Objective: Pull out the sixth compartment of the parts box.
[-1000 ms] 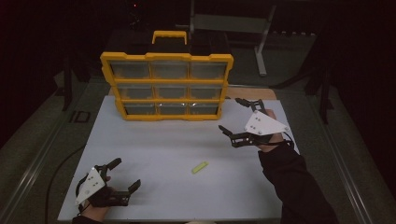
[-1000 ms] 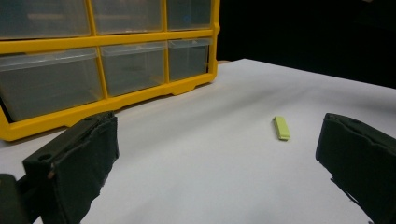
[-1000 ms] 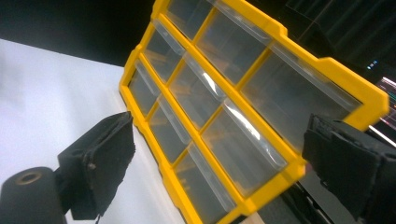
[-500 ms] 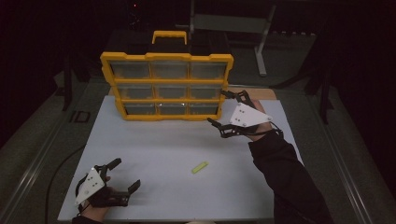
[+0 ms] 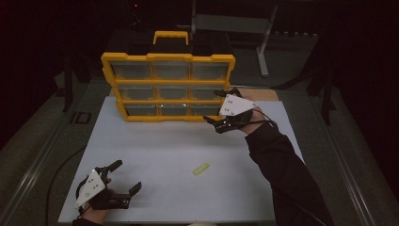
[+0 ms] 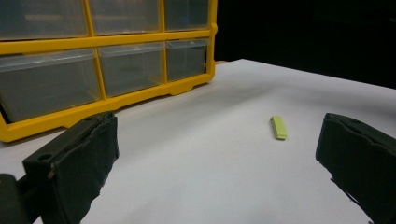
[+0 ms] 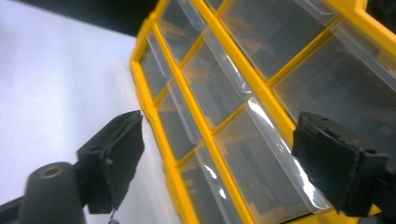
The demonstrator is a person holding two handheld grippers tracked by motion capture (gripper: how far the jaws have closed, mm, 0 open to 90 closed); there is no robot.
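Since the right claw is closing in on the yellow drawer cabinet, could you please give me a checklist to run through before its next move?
1. Right claw open, nothing between its jaws, which have just been closing a little: ok.
2. Right claw faces the drawer cabinet, bottom-right drawer ahead: ok.
3. Drawers all shut: ok.
4. Pads touching a drawer front: cannot tell.
5. Left claw open, apart from the cabinet: ok.
6. Green piece lies loose on the white board, off the path: ok.
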